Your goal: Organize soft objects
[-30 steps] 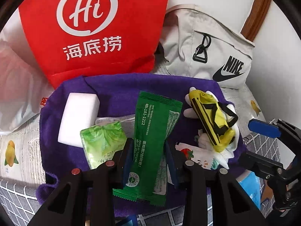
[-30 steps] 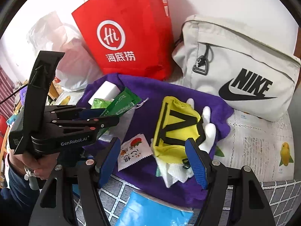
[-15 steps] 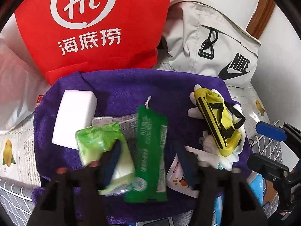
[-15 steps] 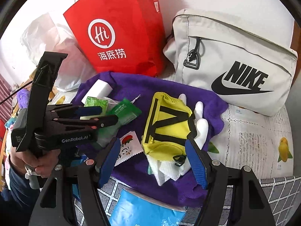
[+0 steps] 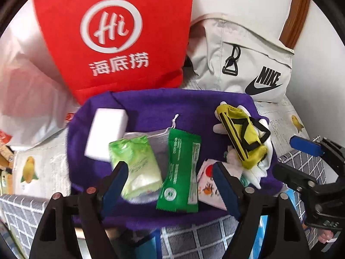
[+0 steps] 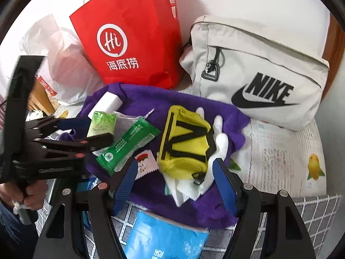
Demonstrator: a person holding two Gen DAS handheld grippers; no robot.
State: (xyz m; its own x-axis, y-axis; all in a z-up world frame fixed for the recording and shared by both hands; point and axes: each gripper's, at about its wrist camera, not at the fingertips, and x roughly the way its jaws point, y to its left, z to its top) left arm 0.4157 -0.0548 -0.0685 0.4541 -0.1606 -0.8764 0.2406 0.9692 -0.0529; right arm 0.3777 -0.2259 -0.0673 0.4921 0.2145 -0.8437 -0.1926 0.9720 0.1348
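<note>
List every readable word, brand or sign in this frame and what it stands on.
"Hi" and "海底捞": red bag.
"NIKE" with swoosh: grey bag.
Green packet: print too small to read.
Blue packet: lettering cut off, unreadable.

A fuzzy matt purple cloth (image 5: 151, 105) lies under everything. On it, the dark green sachet (image 5: 181, 172) is glossy plastic film, and the pale green tissue pack (image 5: 135, 164) at its 9 o'clock is crinkled shiny film. The white sponge block (image 5: 106, 133) looks matt and smooth. The yellow pouch (image 6: 185, 144) is matt fabric. The red bag (image 6: 129, 32) at 12 o'clock looks like smooth paper.
</note>
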